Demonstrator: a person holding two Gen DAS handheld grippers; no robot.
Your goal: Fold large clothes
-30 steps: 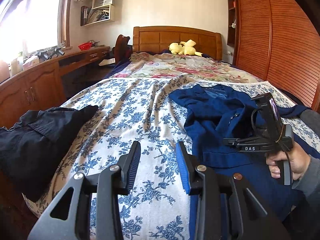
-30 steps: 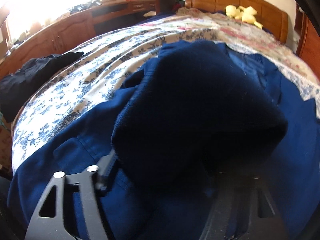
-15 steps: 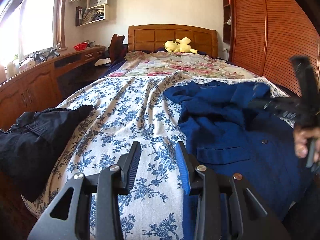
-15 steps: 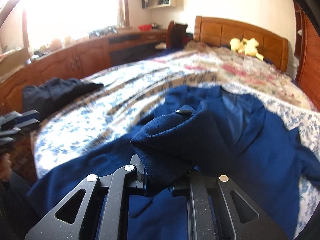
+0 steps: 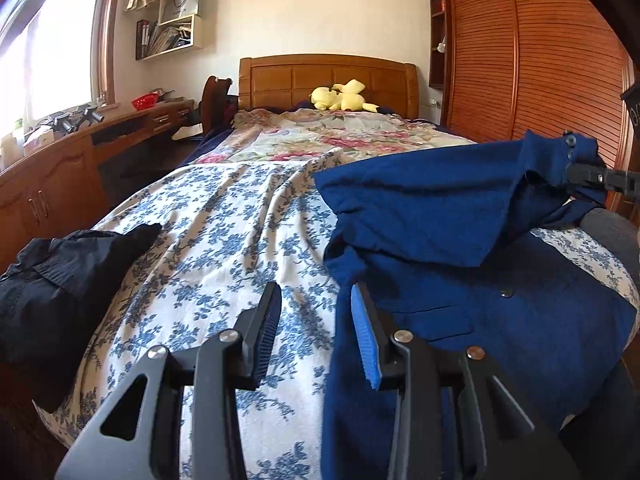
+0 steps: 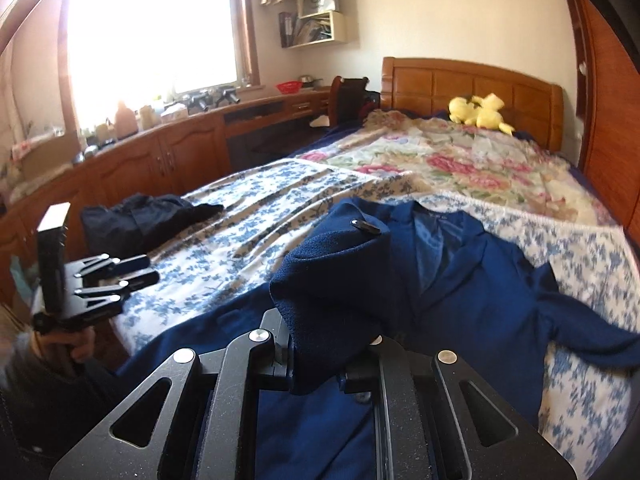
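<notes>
A navy blue jacket [image 5: 500,312] [image 6: 480,292] lies face up on the bed's blue-flowered sheet [image 5: 224,240], collar toward the headboard. My right gripper [image 6: 320,360] is shut on the jacket's sleeve cuff [image 6: 340,276], which bunches up over its fingers. In the left wrist view that sleeve [image 5: 440,204] hangs lifted above the jacket, pinched by the right gripper [image 5: 588,176] at the far right. My left gripper [image 5: 314,320] [image 6: 132,276] hovers open above the sheet at the jacket's left edge, nothing between its fingers.
A black garment [image 5: 60,280] [image 6: 148,220] lies crumpled at the bed's left edge. A flowered quilt [image 5: 320,140] and a yellow plush toy [image 5: 342,96] are near the headboard. Wooden cabinets [image 5: 52,188] run along the left, a slatted wardrobe [image 5: 540,60] along the right.
My right gripper has shut on the sleeve cuff and carried it upward off the jacket. The left gripper has only drifted a little and stays open.
</notes>
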